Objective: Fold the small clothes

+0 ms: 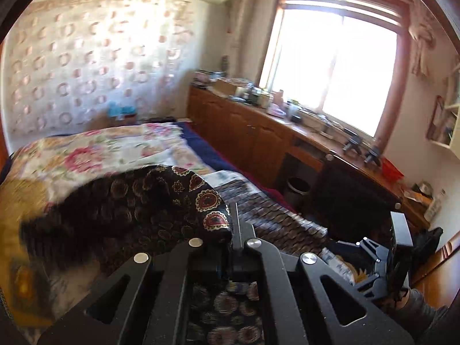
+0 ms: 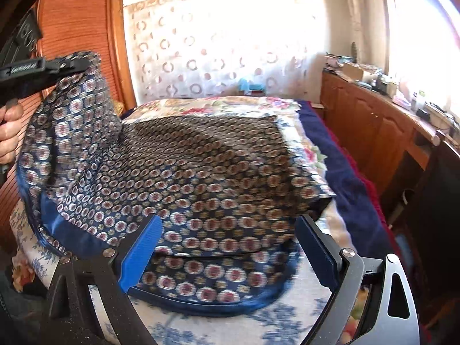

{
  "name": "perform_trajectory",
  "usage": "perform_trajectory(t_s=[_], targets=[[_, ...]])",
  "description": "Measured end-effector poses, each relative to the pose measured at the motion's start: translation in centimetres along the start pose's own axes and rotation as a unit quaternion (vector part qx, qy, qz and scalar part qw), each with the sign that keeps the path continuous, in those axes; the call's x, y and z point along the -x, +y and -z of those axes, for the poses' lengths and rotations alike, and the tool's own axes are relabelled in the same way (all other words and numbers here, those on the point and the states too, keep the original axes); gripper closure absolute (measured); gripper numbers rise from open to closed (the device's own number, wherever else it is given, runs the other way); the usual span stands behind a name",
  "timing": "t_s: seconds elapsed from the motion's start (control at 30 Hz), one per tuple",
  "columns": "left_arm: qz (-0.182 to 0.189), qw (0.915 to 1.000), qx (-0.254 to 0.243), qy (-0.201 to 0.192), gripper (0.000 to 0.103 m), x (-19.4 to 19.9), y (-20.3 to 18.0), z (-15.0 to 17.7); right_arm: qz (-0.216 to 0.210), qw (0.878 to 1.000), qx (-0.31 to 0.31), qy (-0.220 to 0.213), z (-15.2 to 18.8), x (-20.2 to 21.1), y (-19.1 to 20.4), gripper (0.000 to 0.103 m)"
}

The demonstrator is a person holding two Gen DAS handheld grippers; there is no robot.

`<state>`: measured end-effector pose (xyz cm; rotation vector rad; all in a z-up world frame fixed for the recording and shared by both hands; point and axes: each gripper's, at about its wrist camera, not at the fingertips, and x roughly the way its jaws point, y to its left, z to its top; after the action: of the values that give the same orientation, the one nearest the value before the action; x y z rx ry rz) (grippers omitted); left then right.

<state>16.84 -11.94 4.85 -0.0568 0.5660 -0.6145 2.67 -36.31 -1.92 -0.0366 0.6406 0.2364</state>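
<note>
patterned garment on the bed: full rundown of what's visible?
The patterned garment is dark blue, thin-looking fabric printed with rows of round red-and-cream medallions, edged in plain blue. Most of it lies spread on the floral bedspread. One corner is lifted, pinched in the shut left gripper. The open right gripper straddles the near edge without gripping it.

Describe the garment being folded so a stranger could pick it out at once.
Start at the bed with the flowered cover. The garment is draped across it, one corner pinched up by the left gripper. Unlike the pale floral bedding, it is dark navy, covered in rows of small round red-and-white medallions.
</note>
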Motion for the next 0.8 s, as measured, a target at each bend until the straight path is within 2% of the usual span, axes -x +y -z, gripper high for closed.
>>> perform_trajectory(t_s=[0.2,0.33,0.37,0.4,0.5,0.53,0.57,0.6,0.67,0.8], targets=[[0.029,0.9989,-0.03,0.02,0.1,-3.3,-3.7,-1.5,0.015,1.0,-0.017,-0.01,0.7,1.7,-1.9,0.009],[0.029,0.998,-0.036,0.044,0.1,-5.7,-4.4,-1.4,0.019,0.999,-0.029,-0.009,1.1,2.0,-2.8,0.009],[0.026,0.9975,-0.043,0.051,0.096,-6.2,-4.5,-1.2,0.02,0.999,-0.032,-0.008,1.0,1.7,-3.0,0.009],[0.025,0.9971,-0.047,0.054,0.082,-6.3,-4.4,-1.0,0.02,0.999,-0.034,-0.006,1.1,1.5,-3.1,0.009],[0.025,0.9971,-0.052,0.05,0.058,-6.2,-4.1,-0.4,0.022,0.999,-0.038,-0.001,1.0,0.7,-3.0,0.009],[0.023,0.9972,-0.052,0.049,0.056,-6.5,-4.5,-0.5,0.022,0.999,-0.038,0.001,0.9,0.6,-3.0,0.009],[0.018,0.9973,-0.05,0.05,0.048,-6.4,-4.1,-0.4,0.022,0.999,-0.037,0.002,0.6,0.4,-2.8,0.009],[0.016,0.9974,-0.049,0.05,0.037,-6.4,-4.0,-0.4,0.022,0.999,-0.038,0.002,0.4,0.2,-2.7,0.009],[0.014,0.9977,-0.046,0.047,0.028,-5.9,-2.9,-0.1,0.021,0.999,-0.036,0.002,-0.2,0.1,-2.9,0.009],[-0.009,0.9979,-0.039,0.052,0.027,-5.4,-0.4,0.9,0.02,0.999,-0.027,0.005,-1.3,-0.3,-2.2,0.009]])
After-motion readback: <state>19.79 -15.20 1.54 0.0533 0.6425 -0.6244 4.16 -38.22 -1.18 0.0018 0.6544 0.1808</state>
